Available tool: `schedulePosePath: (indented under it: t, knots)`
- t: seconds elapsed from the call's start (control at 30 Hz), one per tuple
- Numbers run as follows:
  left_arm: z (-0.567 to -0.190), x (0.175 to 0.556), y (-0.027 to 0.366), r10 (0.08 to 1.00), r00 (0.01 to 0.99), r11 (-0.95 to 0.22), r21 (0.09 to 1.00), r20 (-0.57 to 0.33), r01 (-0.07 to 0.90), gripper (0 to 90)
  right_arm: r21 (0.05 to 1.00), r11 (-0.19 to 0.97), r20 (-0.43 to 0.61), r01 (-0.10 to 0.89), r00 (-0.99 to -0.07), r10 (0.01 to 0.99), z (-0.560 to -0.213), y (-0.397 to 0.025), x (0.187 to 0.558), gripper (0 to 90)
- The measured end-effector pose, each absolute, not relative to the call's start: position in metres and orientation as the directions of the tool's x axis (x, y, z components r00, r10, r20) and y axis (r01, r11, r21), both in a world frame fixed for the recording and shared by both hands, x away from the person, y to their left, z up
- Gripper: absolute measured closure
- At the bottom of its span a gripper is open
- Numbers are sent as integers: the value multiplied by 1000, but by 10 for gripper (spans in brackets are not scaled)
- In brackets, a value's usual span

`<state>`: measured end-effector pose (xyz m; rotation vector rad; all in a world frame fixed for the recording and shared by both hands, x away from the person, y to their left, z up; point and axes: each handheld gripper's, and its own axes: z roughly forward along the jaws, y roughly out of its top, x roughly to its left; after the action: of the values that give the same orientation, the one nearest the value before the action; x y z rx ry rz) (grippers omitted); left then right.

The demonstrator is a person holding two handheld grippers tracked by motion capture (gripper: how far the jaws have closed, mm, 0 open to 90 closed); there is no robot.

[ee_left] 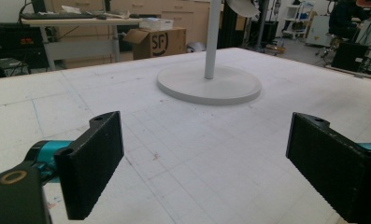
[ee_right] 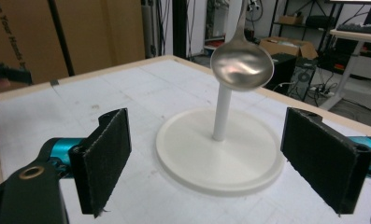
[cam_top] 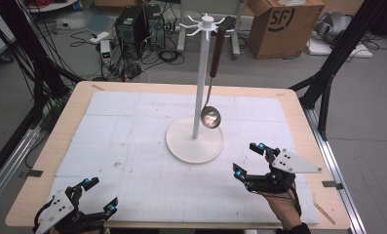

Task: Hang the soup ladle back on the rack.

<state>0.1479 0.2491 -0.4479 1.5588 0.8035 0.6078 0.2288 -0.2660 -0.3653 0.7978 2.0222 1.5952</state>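
L gripper [cam_top: 99, 196]: jaws wide, empty, above mat [cam_top: 132, 146]. R gripper [cam_top: 249, 160]: jaws wide, empty, near stand [cam_top: 196, 141]. Ladle [cam_top: 211, 116] hangs; handle top cut off in gripper views.

Overhead forward view, low views sharing stand [cam_top: 195, 141]

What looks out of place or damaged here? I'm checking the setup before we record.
Nothing stands out. The white hook stand sits upright on the white gridded mat, and the steel ladle with a dark handle hangs straight from a hook. The left gripper and right gripper are open and empty.
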Motion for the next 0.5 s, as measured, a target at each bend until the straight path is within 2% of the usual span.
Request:
schedulePosePath:
  t: [0.5]
  knots:
    - [-450,153,250,785,615,-30,987,-74,157,118,978,136,16,155,-714,700,-391,-276,203,152]
